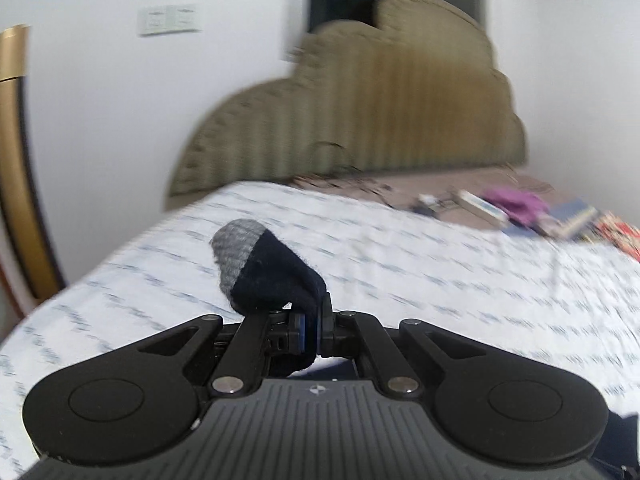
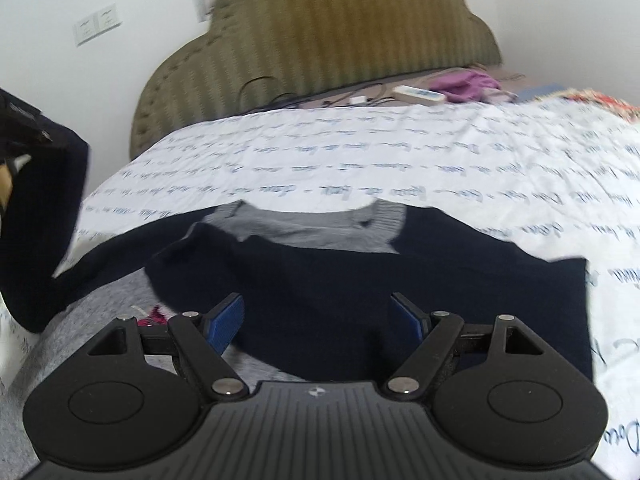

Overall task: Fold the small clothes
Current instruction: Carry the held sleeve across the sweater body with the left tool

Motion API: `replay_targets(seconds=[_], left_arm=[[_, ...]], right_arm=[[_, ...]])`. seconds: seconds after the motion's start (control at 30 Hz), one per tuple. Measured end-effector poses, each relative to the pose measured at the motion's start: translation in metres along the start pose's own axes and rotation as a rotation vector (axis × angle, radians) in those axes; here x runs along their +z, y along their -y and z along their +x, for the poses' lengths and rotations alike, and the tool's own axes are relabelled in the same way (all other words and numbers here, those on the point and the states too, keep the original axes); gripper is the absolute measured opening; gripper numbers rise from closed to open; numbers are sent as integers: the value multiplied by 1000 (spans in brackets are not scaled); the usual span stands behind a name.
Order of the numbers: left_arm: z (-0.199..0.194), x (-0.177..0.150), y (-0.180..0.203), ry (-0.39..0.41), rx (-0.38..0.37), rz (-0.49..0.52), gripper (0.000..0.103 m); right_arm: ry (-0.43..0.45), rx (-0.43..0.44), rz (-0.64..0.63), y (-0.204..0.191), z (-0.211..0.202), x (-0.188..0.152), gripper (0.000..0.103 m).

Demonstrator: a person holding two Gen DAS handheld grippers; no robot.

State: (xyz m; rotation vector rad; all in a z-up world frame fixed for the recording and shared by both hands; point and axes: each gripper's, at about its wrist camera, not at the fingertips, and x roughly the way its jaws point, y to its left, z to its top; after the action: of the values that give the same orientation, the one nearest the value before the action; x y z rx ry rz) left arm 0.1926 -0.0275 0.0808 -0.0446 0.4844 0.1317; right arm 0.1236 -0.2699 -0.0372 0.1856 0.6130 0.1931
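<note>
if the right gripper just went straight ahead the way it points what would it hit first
Most likely the navy sweater, which lies right between and ahead of the open right gripper; depth is hard to judge.

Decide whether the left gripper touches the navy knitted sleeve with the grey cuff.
Touching: the left wrist view shows the left gripper shut on the navy knitted sleeve.

We see soft, even, diffuse light with faint shadows; the headboard (image 1: 360, 112) and far clutter smear with motion blur in the left view; fisheye bends both frames' dark-cornered edges.
</note>
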Motion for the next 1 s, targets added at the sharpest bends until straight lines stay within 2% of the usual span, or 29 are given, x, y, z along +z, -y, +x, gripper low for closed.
replay_targets(seconds=[0.2, 0.5, 0.77, 1.0], left_arm=[[9, -28, 68, -67, -111, 82, 3], [-9, -70, 146, -77, -261, 246, 3], [-9, -88, 173, -102, -348, 312, 3], [3, -103, 181, -191, -385, 338, 5]], right_arm=[[18, -47, 41, 27, -13, -4, 79], [15, -98, 71, 52, -24, -16, 79], [14, -121, 90, 64, -30, -24, 79], [17, -140, 88, 68, -36, -28, 79]])
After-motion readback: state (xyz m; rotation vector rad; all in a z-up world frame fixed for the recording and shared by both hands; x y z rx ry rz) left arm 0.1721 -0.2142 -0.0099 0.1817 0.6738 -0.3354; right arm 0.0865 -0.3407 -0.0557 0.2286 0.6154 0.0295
